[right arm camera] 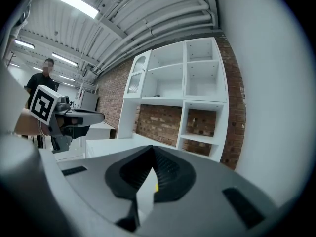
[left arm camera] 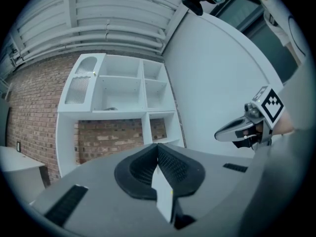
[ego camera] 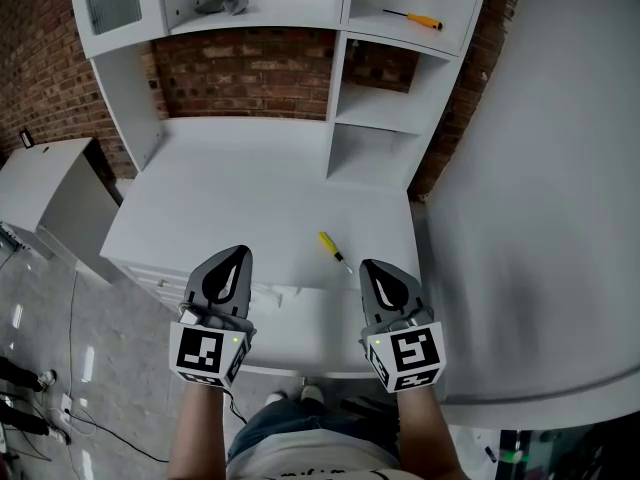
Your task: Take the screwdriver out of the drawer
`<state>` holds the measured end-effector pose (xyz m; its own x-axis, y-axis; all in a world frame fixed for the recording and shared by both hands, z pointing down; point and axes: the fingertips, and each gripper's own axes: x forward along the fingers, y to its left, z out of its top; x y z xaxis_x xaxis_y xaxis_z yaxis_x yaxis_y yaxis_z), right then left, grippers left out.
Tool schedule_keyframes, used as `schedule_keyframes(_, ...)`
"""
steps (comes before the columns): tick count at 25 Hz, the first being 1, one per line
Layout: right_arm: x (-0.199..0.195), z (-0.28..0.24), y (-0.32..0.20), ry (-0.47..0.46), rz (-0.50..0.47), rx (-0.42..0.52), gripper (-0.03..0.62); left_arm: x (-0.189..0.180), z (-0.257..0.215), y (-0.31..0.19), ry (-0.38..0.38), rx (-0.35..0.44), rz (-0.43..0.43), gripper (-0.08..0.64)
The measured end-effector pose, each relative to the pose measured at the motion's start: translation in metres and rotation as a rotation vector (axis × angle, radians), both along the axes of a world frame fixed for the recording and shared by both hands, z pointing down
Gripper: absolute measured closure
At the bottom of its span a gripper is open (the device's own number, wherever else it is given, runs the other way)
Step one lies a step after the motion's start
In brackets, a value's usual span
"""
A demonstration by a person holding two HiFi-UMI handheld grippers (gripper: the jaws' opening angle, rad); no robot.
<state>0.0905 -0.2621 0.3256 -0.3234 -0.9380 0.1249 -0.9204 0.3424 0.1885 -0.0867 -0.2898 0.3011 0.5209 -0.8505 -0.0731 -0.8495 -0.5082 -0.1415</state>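
Note:
A small yellow-handled screwdriver (ego camera: 331, 247) lies on the white desk top (ego camera: 240, 208), near its front edge. My left gripper (ego camera: 236, 254) hovers over the front edge, left of the screwdriver, its jaws shut with nothing between them (left arm camera: 157, 146). My right gripper (ego camera: 372, 266) hangs just right of and nearer than the screwdriver, also shut and empty (right arm camera: 152, 148). Both point level toward the shelf unit. Each shows in the other's view: the right gripper (left arm camera: 222, 132) and the left gripper (right arm camera: 98, 116). The drawer fronts (ego camera: 150, 278) below the desk edge look closed.
A white shelf unit (ego camera: 385, 118) stands on the desk against a brick wall. An orange-handled screwdriver (ego camera: 415, 18) lies on an upper right shelf, a grey object (ego camera: 222, 6) on the middle one. A curved white wall (ego camera: 540, 188) rises right. A white cabinet (ego camera: 50, 198) stands left.

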Motion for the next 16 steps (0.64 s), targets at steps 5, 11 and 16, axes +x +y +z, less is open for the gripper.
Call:
schedule_keyframes(5, -0.001, -0.007, 0.003, 0.001, 0.007, 0.029, 0.583, -0.003, -0.005, 0.003, 0.007, 0.018, -0.004, 0.548)
schedule_keyframes(11, 0.003, -0.013, 0.01, 0.003, 0.021, 0.051, 0.583, 0.0, -0.013, 0.008, 0.015, 0.023, -0.007, 0.548)
schedule_keyframes(16, 0.007, -0.014, 0.017, -0.004, 0.032, 0.053, 0.583, 0.006, -0.015, 0.015, -0.004, 0.047, 0.014, 0.548)
